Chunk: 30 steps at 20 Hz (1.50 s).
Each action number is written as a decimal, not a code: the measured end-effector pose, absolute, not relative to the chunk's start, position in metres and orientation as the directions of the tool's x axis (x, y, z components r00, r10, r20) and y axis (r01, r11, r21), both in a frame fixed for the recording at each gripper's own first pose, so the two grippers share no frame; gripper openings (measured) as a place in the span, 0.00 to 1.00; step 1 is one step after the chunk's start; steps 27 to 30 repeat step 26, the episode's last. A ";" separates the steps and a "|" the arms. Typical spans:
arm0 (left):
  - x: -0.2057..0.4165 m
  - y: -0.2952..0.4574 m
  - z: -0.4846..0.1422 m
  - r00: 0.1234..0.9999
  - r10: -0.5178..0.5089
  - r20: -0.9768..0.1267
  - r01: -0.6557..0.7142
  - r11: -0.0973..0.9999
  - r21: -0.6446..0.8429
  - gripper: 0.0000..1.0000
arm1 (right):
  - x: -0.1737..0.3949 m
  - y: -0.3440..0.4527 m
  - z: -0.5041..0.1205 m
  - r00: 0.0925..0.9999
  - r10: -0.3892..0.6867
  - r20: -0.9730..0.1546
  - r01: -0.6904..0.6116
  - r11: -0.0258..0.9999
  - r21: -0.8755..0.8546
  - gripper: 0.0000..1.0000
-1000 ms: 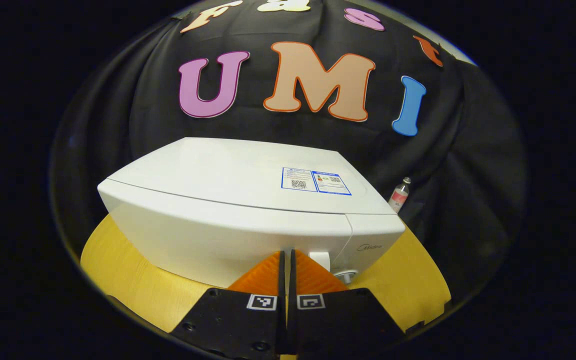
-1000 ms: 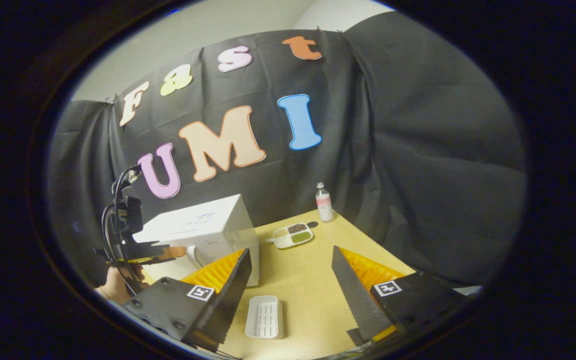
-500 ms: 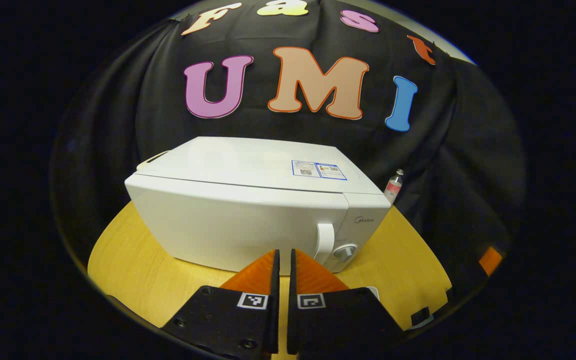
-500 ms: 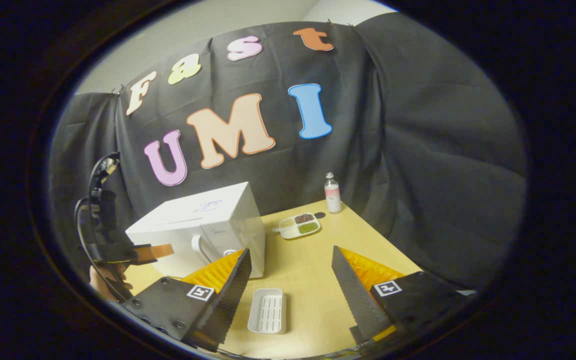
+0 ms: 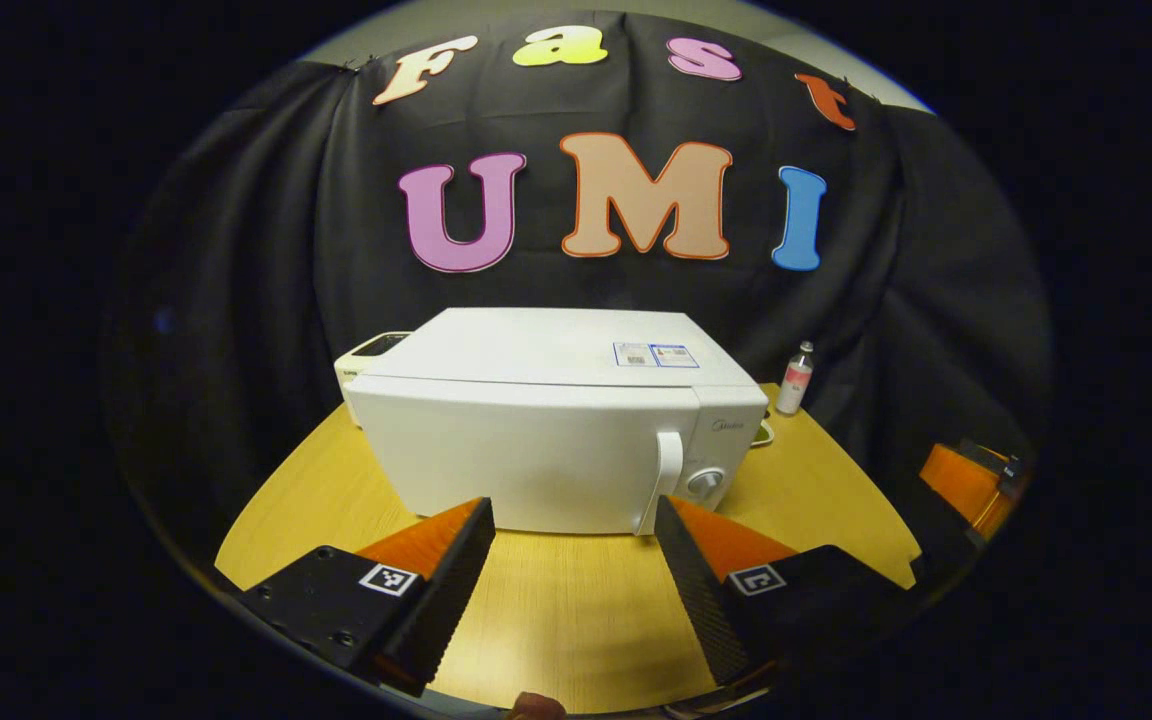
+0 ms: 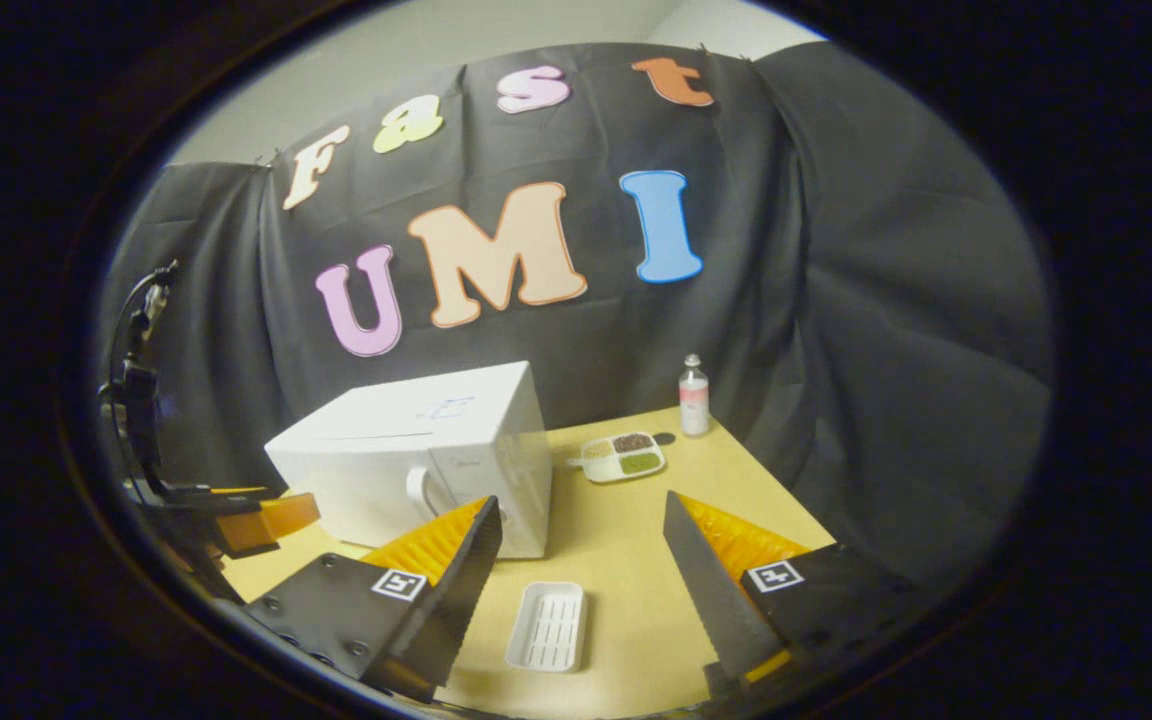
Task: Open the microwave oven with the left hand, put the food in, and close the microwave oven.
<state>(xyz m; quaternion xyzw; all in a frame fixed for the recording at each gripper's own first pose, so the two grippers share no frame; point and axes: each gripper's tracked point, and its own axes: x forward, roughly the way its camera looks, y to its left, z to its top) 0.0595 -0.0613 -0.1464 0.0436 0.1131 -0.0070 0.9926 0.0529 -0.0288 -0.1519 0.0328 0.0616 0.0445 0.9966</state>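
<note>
Backing off from the microwave (image 5: 556,440), my left gripper (image 5: 576,560) has spread its fingers apart; the shut door and handle (image 5: 664,470) sit just ahead. My right gripper (image 6: 586,560) hangs wide open above the white tray (image 6: 548,626), the food dish (image 6: 622,457) farther off.

Each handheld gripper carried two wedge-shaped fingers (image 5: 456,560) with serrated inner faces. Black mounting plates (image 6: 336,610) bore screws and square black-and-white fiducial markers (image 6: 774,576). Black cables (image 6: 131,330) looped above the far gripper (image 6: 246,520).

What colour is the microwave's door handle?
White, like the microwave body; the door handle shows best in the left gripper view.
</note>
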 end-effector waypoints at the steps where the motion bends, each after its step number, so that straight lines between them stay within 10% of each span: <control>1: 0.059 -0.061 -0.137 0.978 -0.003 -0.206 0.020 0.997 0.079 0.97 | 0.052 -0.021 -0.145 0.988 0.110 -0.104 -0.103 0.992 0.072 0.92; 11: 0.045 -0.033 -0.071 0.990 0.141 -0.010 -0.139 0.986 0.087 0.96 | 0.047 -0.010 -0.081 0.988 0.147 0.042 -0.146 0.989 -0.021 0.92; 30: 0.046 -0.070 -0.076 0.999 0.039 -0.037 -0.035 0.994 0.099 0.96 | 0.032 -0.043 -0.085 0.997 0.066 0.027 -0.068 0.996 0.063 0.92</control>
